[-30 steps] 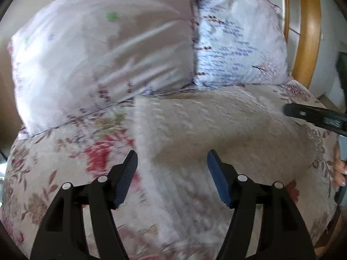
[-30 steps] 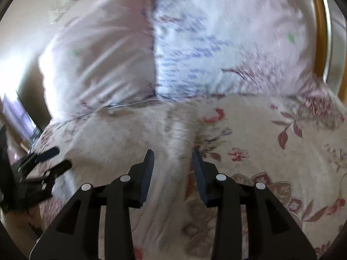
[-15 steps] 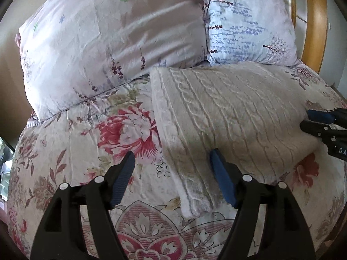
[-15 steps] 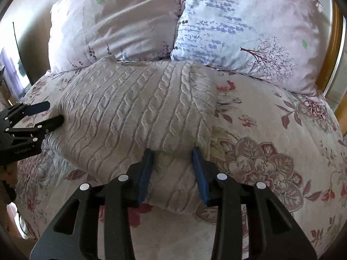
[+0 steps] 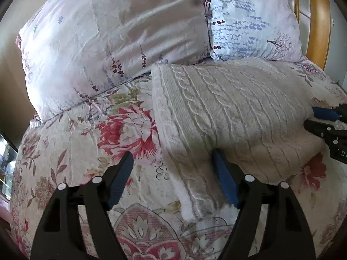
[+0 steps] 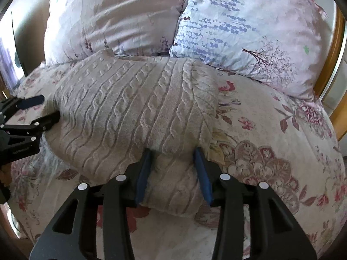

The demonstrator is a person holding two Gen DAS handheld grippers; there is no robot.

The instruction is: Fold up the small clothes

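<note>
Basically parked at both near corners of the sweater (image 5: 234, 112), lying folded flat on the bedspread (image 5: 121, 130) below the pillows (image 5: 112, 30). Left gripper (image 5: 173, 177) spread wide, right gripper (image 6: 173, 171) open around the hem, probably lining up another fold.

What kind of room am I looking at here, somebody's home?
Most likely a bedroom in a home. Two pillows lean at the head of a bed with a flowered bedspread, a wooden headboard stands behind them, and a cable-knit sweater lies folded on the covers.
</note>
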